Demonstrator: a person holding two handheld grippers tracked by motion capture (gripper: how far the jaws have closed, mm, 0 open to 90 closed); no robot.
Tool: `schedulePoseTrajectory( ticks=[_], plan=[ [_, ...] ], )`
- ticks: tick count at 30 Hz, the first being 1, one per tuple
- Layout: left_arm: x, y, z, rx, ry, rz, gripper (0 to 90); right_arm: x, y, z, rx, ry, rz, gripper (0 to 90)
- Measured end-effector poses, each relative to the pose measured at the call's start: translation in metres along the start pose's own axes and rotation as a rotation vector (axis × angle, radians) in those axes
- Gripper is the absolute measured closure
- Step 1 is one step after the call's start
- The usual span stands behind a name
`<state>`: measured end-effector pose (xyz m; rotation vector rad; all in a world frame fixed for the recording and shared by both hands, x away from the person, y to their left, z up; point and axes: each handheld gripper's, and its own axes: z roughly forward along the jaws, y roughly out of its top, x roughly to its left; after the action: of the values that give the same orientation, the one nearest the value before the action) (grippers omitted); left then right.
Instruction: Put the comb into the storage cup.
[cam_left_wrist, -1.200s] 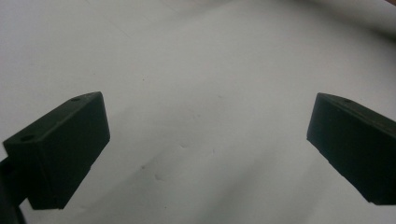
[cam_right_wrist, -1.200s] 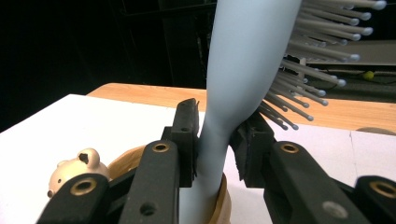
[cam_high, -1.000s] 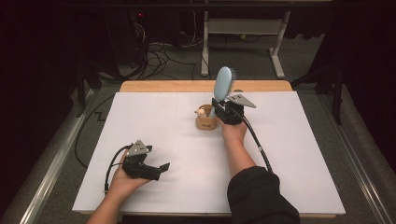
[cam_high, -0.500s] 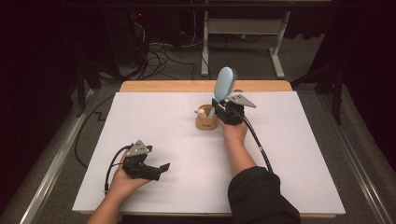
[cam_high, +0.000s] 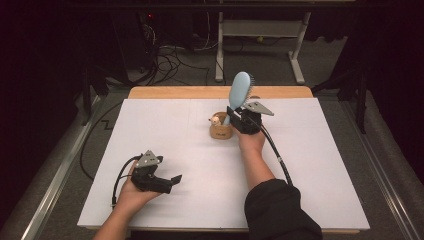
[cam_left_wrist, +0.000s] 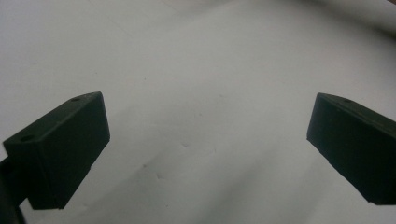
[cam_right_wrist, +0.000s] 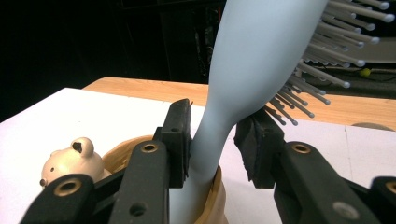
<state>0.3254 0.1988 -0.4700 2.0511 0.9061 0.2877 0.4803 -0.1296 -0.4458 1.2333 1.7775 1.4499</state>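
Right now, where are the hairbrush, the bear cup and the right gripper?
hairbrush (cam_right_wrist: 261, 56), right gripper view, back of its head
bear cup (cam_high: 220, 132), high view, front wall
right gripper (cam_right_wrist: 212, 140), right gripper view, between its jaws

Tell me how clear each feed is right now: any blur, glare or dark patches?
High view: white table sheet evenly lit, floor beyond dark. Left gripper view: soft, black jaws blurred over plain white. Right gripper view: pale blue plastic hairbrush and tan bear-shaped holder fairly sharp, nearest jaw parts blurred, background black.
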Motion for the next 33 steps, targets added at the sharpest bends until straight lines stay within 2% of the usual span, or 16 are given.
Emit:
schedulePoseTrajectory(
  ticks=[19, 28, 33],
  plan=[
    [0.0, 0.0002, -0.0007, -0.001, 0.007, 0.0, 0.0, -0.0011, 0.0, -0.0015, 0.014, 0.002, 0.0, 60.0],
    [-0.0002, 0.0004, -0.0005, 0.0, 0.011, 0.002, 0.0, -0.003, -0.001, -0.003, 0.026, 0.006, -0.003, 52.9],
    [0.0003, 0.0002, -0.0007, -0.001, 0.013, -0.003, 0.0, -0.0049, -0.0007, -0.004, 0.037, 0.007, 0.011, 47.6]
  ],
)
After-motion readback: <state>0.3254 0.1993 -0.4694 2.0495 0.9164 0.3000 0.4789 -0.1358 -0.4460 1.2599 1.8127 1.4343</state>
